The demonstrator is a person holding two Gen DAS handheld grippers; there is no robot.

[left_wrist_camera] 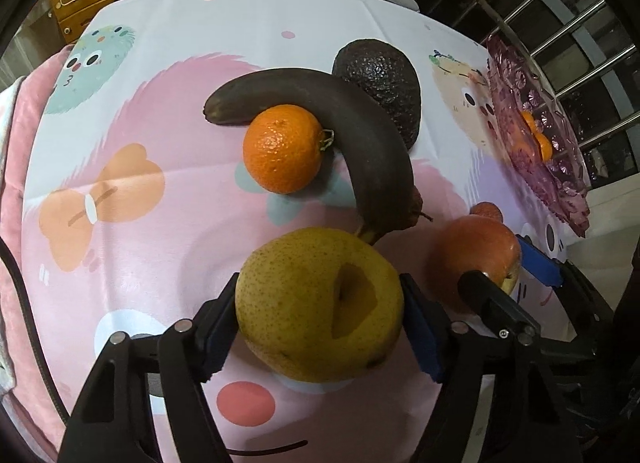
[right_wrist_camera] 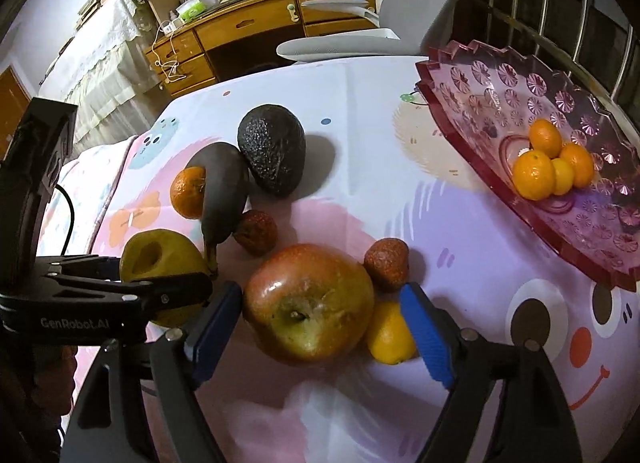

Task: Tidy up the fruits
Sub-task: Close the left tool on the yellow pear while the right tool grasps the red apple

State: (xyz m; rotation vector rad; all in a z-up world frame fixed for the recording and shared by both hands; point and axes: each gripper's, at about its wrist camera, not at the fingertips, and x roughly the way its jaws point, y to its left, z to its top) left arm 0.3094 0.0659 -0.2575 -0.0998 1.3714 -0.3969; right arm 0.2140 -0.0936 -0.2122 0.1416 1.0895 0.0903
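My left gripper [left_wrist_camera: 320,311] is shut on a yellow pear [left_wrist_camera: 316,307], its pads pressed on both sides; the pear also shows in the right wrist view [right_wrist_camera: 156,259]. My right gripper [right_wrist_camera: 320,323] is open around a red apple [right_wrist_camera: 310,303], with gaps on both sides. A small yellow citrus [right_wrist_camera: 390,337] lies by its right finger. On the cloth lie a dark banana [left_wrist_camera: 360,131], a tangerine [left_wrist_camera: 282,149], an avocado [left_wrist_camera: 380,79] and two reddish-brown small fruits [right_wrist_camera: 386,263]. The pink glass dish [right_wrist_camera: 472,111] holds several tangerines [right_wrist_camera: 534,175].
The table wears a pastel cartoon cloth [left_wrist_camera: 120,191]. A grey chair [right_wrist_camera: 352,43] stands behind it, with a wooden desk [right_wrist_camera: 240,31] further back. Metal window bars [left_wrist_camera: 560,23] run along the right side, behind the dish.
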